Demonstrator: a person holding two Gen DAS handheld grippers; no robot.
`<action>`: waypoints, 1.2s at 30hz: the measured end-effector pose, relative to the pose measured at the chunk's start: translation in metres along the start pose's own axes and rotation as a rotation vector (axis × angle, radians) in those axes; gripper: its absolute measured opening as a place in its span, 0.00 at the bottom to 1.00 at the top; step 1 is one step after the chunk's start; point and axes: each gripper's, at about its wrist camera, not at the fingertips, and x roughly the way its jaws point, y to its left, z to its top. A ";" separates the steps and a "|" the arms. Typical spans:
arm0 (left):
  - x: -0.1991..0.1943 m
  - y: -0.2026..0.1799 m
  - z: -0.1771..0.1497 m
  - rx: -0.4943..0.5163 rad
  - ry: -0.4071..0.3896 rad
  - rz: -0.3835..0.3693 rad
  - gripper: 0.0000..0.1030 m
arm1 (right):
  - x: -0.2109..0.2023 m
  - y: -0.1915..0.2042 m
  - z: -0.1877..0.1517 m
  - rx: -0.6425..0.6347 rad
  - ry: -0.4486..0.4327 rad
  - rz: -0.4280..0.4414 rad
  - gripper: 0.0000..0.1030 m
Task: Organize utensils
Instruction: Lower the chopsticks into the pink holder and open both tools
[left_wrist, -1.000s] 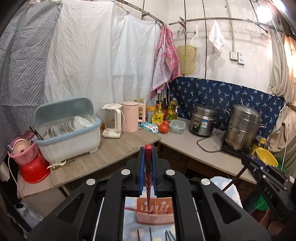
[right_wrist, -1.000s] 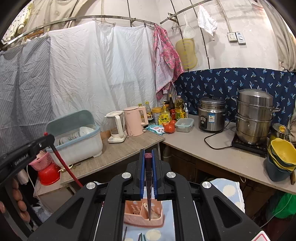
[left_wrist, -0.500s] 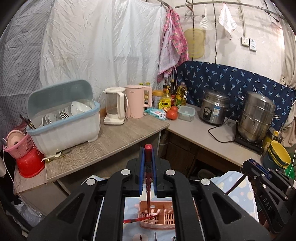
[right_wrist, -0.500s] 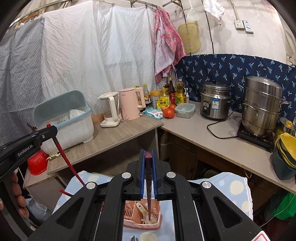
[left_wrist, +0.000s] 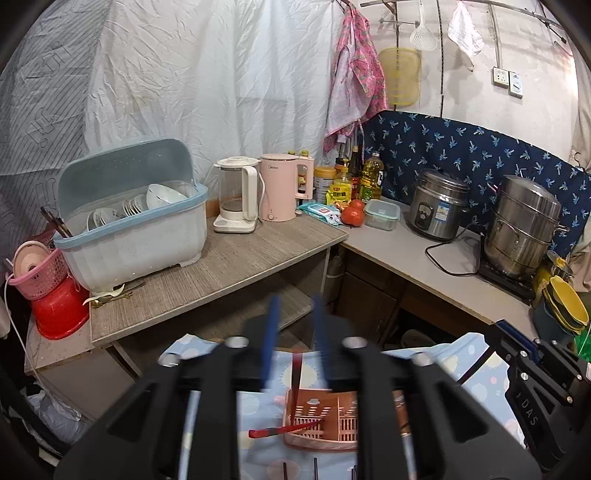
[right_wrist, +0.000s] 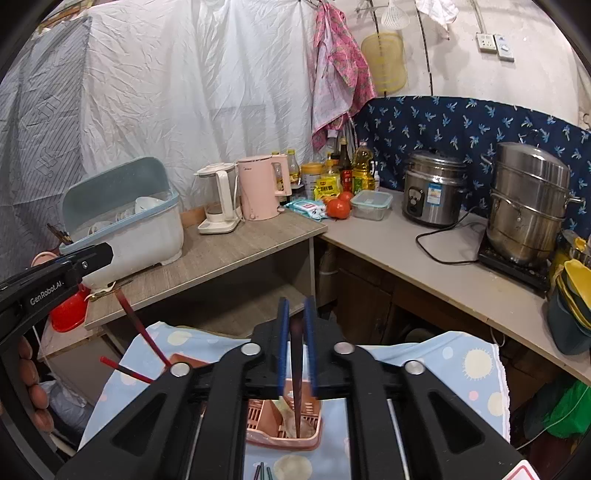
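A pink slotted utensil basket (left_wrist: 325, 421) (right_wrist: 284, 424) stands on a blue dotted cloth (right_wrist: 424, 365). My left gripper (left_wrist: 295, 317) is open above it; a red chopstick (left_wrist: 296, 376) drops out of its jaws into the basket, and another red chopstick (left_wrist: 284, 430) lies across the basket's left rim. My right gripper (right_wrist: 296, 325) has its jaws slightly apart around a dark chopstick (right_wrist: 296, 384) whose tip stands in the basket. The left gripper also shows in the right wrist view (right_wrist: 55, 273) with the red chopstick (right_wrist: 142, 332) below it.
More chopsticks (right_wrist: 263, 472) lie on the cloth in front of the basket. Behind stands a wooden counter (left_wrist: 221, 266) with a dish rack (left_wrist: 133, 214), kettles (left_wrist: 258, 192), a rice cooker (left_wrist: 436, 206) and a steamer pot (left_wrist: 524, 229).
Both grippers moved down toward the basket. My left gripper's jaws opened and let the red chopstick go. My right gripper's jaws parted a little around the dark chopstick.
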 end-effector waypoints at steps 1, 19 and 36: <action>-0.002 0.001 -0.001 -0.008 -0.009 0.010 0.44 | -0.001 0.000 0.000 0.004 -0.006 0.000 0.36; -0.023 0.018 -0.021 -0.019 0.017 0.025 0.45 | -0.032 -0.002 -0.025 0.015 0.005 0.002 0.43; -0.076 0.026 -0.100 -0.016 0.100 0.018 0.46 | -0.091 -0.011 -0.117 0.041 0.121 0.010 0.43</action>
